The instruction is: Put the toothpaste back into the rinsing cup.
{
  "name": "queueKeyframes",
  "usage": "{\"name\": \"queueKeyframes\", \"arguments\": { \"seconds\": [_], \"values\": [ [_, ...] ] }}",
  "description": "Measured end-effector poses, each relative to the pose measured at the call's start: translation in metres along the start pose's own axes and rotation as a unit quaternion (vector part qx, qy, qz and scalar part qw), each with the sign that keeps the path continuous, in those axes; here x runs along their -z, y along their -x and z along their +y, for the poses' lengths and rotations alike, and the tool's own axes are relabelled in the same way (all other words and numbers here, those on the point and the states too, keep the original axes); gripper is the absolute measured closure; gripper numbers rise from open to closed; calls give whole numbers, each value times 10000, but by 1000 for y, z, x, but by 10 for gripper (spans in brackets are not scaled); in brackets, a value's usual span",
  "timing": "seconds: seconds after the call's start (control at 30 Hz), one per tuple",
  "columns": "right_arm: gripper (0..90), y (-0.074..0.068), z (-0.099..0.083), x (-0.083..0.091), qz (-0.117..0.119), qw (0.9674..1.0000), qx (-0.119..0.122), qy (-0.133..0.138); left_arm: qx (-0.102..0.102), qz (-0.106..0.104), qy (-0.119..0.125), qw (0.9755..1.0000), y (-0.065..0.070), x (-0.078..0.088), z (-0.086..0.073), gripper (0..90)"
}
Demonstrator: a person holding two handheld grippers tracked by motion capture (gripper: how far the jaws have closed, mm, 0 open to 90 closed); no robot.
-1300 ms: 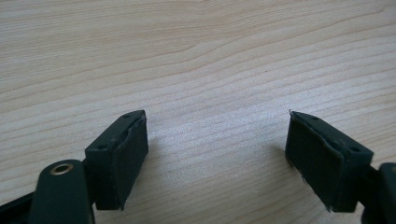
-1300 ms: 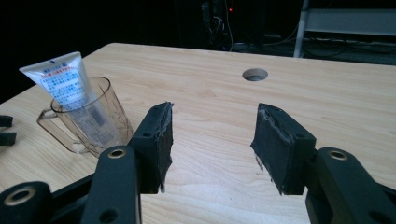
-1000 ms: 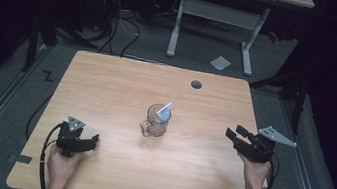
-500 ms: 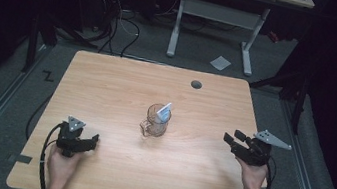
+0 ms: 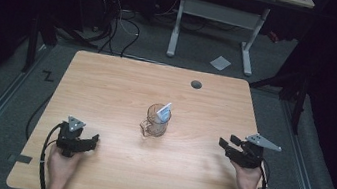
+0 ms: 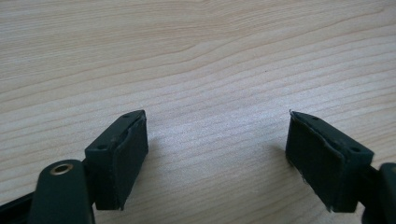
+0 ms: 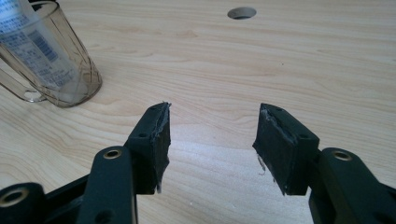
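The glass mug (image 5: pixel 156 121) looked rigid, slippery and breakable, best pinched across its rim by the spread, empty right claw (image 7: pixel 211 142).

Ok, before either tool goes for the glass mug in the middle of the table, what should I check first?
1. Right tool empty: ok, jaws apart, having just been opening, only bare wood between them.
2. Left tool empty: ok, jaws wide, nothing between.
3. Glass mug upright: ok, handle toward the person.
4. Packet inside the mug: ok, it leans and sticks out above the rim.
5. Path from the right tool to the mug: ok, bare table.
6. How firmly the packet sits: cannot tell.
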State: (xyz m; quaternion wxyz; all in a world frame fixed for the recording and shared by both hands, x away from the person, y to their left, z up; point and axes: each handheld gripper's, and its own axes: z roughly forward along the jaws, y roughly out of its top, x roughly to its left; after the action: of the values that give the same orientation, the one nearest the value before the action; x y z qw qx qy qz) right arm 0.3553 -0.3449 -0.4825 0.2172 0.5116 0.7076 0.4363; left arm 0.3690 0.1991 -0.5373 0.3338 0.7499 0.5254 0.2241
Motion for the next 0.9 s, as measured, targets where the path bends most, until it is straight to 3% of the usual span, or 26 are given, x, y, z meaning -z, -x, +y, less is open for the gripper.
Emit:
{"name": "queueKeyframes", "arguments": {
  "seconds": [0.23, 0.43, 0.9],
  "values": [
    [447, -2, -4, -9, -53, 9999, 30, -152, -1, -4, -2, 10000, 0, 0, 0, 214],
    [431, -7, -9, -21, -267, 9988, 211, -344, -11, -10, -1, 10000, 0, 0, 0, 210],
    [425, -13, -17, -40, -339, 9972, 363, -566, -34, -20, -9, 10000, 0, 0, 0, 208]
  ]
}}
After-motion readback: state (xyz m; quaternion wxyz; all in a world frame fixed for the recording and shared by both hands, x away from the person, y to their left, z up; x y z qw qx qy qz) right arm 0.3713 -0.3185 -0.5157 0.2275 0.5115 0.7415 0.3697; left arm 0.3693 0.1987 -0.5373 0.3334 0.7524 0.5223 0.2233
